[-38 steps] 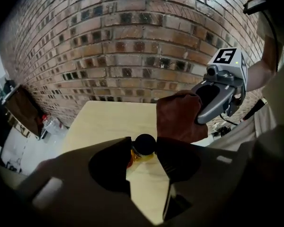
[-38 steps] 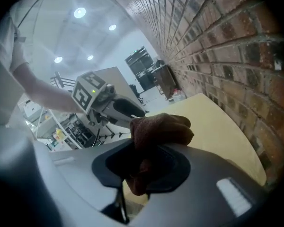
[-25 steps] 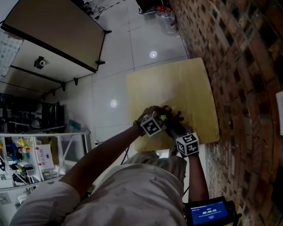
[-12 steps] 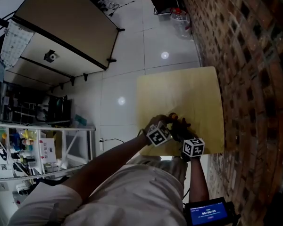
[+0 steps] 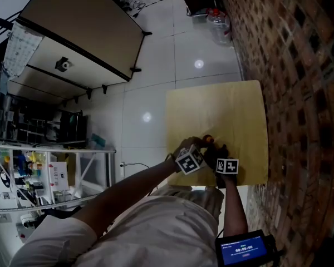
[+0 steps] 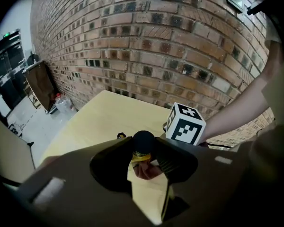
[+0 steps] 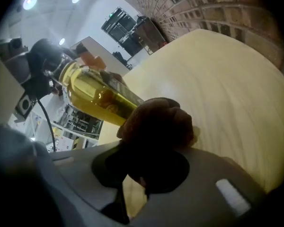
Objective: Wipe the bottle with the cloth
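Over the table's (image 5: 234, 110) near edge, your left gripper (image 6: 144, 151) clamps the tilted bottle (image 7: 97, 96) near its cap. Your right gripper (image 7: 149, 167) pinches the bunched cloth (image 7: 156, 122) against the bottle's lower end. You seem mid-wipe, so next rub along its side, pressing lightly.

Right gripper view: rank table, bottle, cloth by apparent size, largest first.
1. table: takes up the most frame.
2-3. bottle and cloth: look about alike. The bunched cloth sits right at the camera, which inflates it, so I won't rank these two.
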